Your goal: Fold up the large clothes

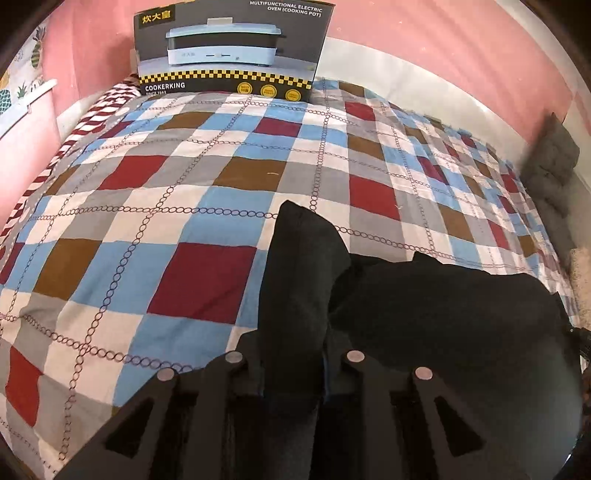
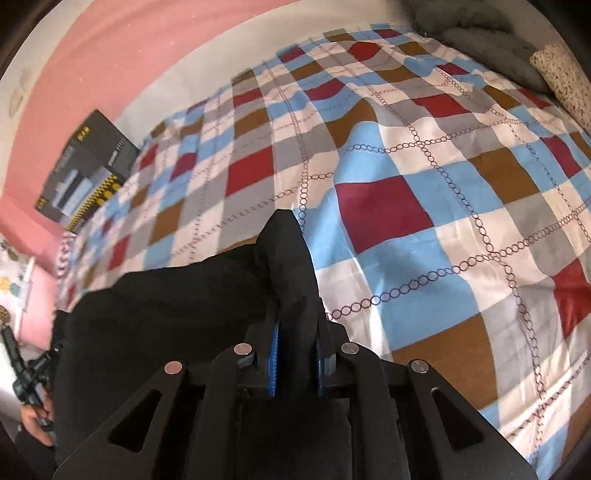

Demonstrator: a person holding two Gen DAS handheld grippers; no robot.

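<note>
While the left claw (image 1: 295, 354) pinches a bunched corner of the black garment (image 1: 443, 317) between its nearly closed jaws, the right claw (image 2: 295, 354) does the same at another corner, its blue pads (image 2: 274, 354) pressed against the dark cloth with a peak of fabric standing up beyond the fingertips. Between the two claws the garment hangs and spreads as one broad dark sheet over the near edge of the bed (image 1: 207, 184), its lower part dropping out of sight under both cameras. Beyond the cloth the bed runs away on every side, covered by a checked quilt of blue, white, grey, dark red and brown squares crossed by printed lines of small rings; the cover is mostly smooth in the left wrist view and lies in soft ripples toward the far edge in the right wrist view. At the bed's far left corner a dark cardboard box (image 1: 229, 48) for an electric cooking pot stands upright against the pink wall (image 1: 461, 33), with a red-and-white striped cloth (image 1: 99, 110) showing at the bed's left edge just beside it. A white band runs along the wall behind the bed's far edge. Grey cushions (image 2: 476, 40) and a speckled pillow (image 2: 565, 81) lie at the bed's right end. In the lower left of the right wrist view, a hand (image 2: 37, 421) grips the handle of the other claw. A pineapple-print fabric (image 1: 29, 74) hangs off the bed's left side.
</note>
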